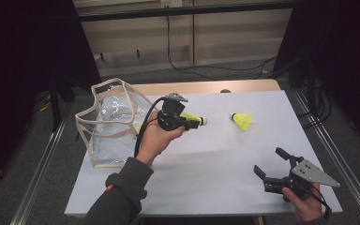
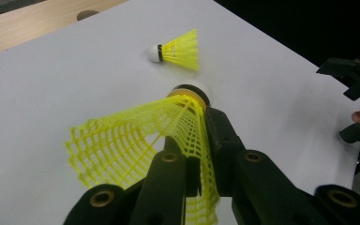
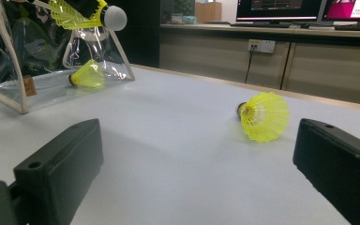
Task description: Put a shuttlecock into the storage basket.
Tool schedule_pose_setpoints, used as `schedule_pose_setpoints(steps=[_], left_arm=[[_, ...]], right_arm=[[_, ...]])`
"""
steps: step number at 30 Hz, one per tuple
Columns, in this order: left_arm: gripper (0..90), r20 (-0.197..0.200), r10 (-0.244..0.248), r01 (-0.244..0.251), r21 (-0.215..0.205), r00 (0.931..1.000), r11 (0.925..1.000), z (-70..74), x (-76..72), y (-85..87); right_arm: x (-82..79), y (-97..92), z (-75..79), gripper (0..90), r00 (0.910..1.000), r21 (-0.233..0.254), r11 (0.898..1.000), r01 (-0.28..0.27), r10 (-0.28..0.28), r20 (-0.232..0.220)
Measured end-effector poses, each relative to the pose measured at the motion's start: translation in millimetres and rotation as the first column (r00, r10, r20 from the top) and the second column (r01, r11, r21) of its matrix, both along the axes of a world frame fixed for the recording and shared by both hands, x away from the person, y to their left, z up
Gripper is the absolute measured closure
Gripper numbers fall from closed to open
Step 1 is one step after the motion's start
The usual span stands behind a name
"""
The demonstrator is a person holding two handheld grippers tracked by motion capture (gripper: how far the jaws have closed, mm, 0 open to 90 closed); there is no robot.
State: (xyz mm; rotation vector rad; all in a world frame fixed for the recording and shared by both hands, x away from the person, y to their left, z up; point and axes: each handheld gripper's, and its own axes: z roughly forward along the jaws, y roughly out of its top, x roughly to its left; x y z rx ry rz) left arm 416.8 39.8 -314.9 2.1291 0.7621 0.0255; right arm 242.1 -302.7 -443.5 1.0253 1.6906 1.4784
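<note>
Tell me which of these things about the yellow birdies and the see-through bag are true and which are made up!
1. The left gripper is shut on a yellow shuttlecock. True.
2. The right gripper is holding a shuttlecock too. False: its jaws are open with nothing between them.
3. One loose shuttlecock lies on the white table. True.
4. The clear bag has nothing inside. False: the right gripper view shows a bagged shuttlecock lying inside it.
5. The loose shuttlecock is touching the bag. False: it lies well apart from it, on the other side of the left gripper.
</note>
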Motion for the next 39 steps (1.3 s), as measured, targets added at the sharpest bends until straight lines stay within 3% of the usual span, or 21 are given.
schedule_pose_setpoints(steps=[39], left_arm=[[85.6, 0.005, 0.022, -0.022, 0.017, 0.9997, 0.9996, 32.6, 6.8, 19.0]], right_arm=[[0.5, 0.4, -0.2, 1.7, 1.0, -0.001, 1.0, 0.002, -0.002, 0.0]])
